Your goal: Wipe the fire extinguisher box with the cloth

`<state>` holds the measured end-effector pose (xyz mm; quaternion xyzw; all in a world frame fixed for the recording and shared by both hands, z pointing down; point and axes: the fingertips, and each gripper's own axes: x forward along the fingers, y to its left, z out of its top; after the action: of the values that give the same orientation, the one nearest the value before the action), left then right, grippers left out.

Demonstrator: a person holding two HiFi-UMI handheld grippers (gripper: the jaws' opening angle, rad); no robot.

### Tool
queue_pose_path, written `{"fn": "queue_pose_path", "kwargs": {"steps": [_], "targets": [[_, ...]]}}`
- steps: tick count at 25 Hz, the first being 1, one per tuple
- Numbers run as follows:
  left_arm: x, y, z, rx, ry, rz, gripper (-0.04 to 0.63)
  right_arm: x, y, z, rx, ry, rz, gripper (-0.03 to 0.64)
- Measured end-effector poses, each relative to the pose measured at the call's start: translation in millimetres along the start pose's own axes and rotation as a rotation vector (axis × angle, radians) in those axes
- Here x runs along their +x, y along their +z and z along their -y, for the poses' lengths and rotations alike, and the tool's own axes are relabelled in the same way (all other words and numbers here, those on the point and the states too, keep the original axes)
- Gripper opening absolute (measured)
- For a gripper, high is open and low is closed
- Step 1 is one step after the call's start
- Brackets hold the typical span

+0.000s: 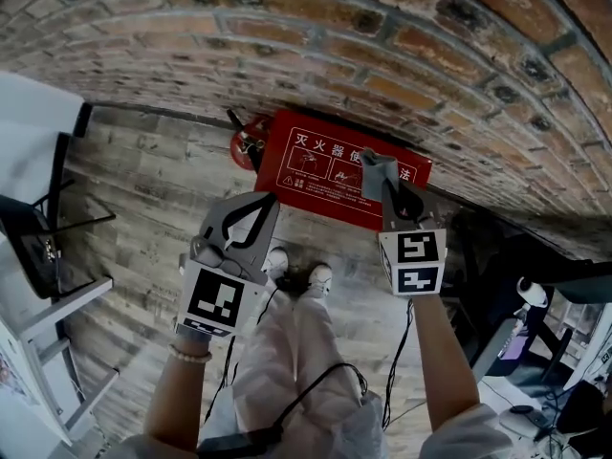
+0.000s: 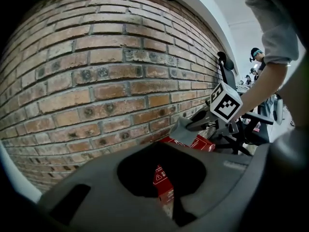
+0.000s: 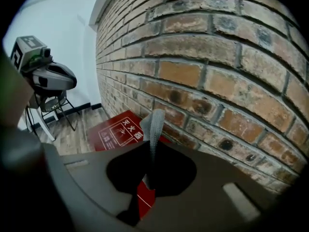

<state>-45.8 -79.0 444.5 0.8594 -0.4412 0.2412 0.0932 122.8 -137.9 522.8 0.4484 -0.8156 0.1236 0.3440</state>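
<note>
Fire extinguisher box [image 1: 320, 172]: a red rectangular box with white print on its face. It sits on the floor at the foot of the wall, on the far side from the person.
Step in hand: by my judgement, bringing the cloth onto the right part of the printed face to wipe it.
Doing it well: lay the loose end flat on the face and press lightly. Stroke along the length in overlapping passes and keep the hard jaw tips off the print.
Right gripper [image 1: 389, 187]: its jaws are pressed together on a strip of grey fabric cloth [image 3: 153, 124], pinched near the middle with the free end standing out past the tips.
Cloth contact: it hangs over the box's right part. Whether it touches the face I cannot tell.
Left gripper [image 1: 271, 199]: its jaws are together with nothing between them. It hovers near the box's left part and is apart from it.
Beside the box: a red cylindrical fire extinguisher [image 1: 245, 143] lies just left of it.
Around: a red brick wall [image 1: 287, 46] stands on the far side, and grey wood-plank floor [image 1: 143, 213] lies on the near side.
</note>
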Motion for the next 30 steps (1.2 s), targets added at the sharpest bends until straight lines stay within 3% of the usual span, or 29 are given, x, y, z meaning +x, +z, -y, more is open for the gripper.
{"fn": "queue_pose_path", "kwargs": {"steps": [16,30], "targets": [[-38.0,-35.9,-48.5,-0.066,0.087,-0.010,-0.003,45.9,45.8,-124.2,0.132,0.164,0.050,0.018],[-48.1,-58.1,-67.1,-0.070,0.096,-0.035,-0.003,85.6,25.5,-182.6,0.174,0.203,-0.029,0.018]]}}
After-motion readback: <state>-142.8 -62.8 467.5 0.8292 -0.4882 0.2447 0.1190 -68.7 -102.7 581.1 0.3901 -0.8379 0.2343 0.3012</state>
